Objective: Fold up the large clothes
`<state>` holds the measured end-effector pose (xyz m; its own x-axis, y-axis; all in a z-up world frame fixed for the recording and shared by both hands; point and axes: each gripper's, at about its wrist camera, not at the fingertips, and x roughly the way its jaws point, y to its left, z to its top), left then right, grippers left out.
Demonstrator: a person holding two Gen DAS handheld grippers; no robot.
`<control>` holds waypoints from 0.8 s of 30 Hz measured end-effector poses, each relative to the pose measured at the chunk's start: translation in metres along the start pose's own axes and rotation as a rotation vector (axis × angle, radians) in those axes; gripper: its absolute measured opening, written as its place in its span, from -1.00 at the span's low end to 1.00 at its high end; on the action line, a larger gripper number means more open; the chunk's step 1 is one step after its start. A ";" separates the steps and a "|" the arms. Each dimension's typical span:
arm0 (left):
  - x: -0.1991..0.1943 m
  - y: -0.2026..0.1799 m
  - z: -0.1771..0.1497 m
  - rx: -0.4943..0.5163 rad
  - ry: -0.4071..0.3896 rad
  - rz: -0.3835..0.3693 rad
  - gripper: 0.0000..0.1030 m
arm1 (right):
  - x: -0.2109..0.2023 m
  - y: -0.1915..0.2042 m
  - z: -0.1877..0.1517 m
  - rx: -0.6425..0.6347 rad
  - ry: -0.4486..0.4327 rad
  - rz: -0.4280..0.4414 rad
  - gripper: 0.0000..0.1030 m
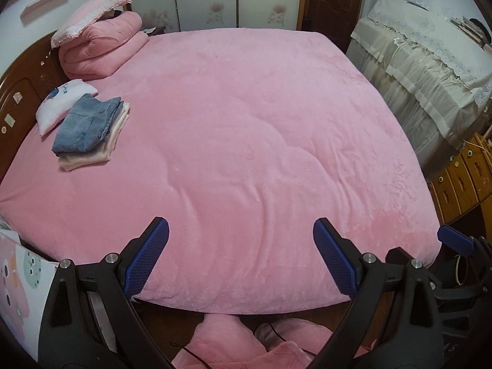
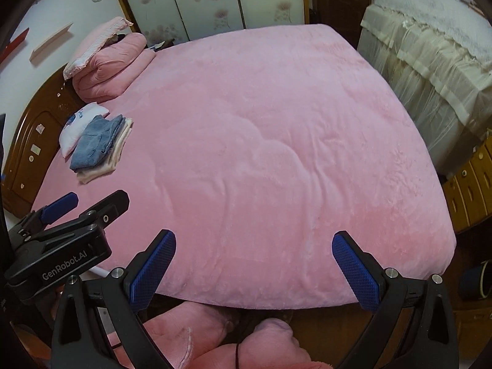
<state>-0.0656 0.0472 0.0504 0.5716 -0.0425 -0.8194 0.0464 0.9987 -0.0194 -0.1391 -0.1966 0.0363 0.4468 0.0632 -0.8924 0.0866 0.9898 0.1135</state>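
Inspecting from largest to smallest: the bed (image 1: 246,117) carries a pink plush cover, spread nearly flat, with shallow wrinkles running toward the near edge. It is deep-piled and matt; judged soft, limp and of some weight, likely to drag rather than slide.

Below the near edge of the bed lies a heap of pink fleece clothing (image 1: 233,341), only partly in view, with a thin dark cord across it. This is judged to be the next large garment for folding. It looks thick and floppy, with no stiffness; a single pinch would probably gather several layers, so hold is best taken at a hem or seam, one point per gripper, well apart.

At the far left corner, by the wooden headboard (image 1: 24,73), sits a rolled pink quilt (image 1: 101,49) with a pillow on top.

Near the left edge lies a stack of folded clothes (image 1: 89,132): blue denim on top, firm and flat-creased, over a pale cream knit. A small white printed cushion (image 1: 61,101) touches it on the headboard side.

The left gripper (image 1: 241,258) hangs over the near edge, jaws spread wide, holding nothing. The right gripper (image 2: 253,267), just beside it, is likewise spread wide and empty. Pads are blue and knurled.
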 end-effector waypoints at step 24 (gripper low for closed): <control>0.014 -0.007 -0.020 0.007 0.047 0.027 0.99 | -0.025 -0.009 0.005 0.016 -0.049 -0.002 0.99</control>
<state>-0.0746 0.0402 0.0275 0.5340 -0.0138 -0.8454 0.0369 0.9993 0.0070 -0.1467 -0.2082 0.0602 0.4899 0.0546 -0.8701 0.1015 0.9877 0.1191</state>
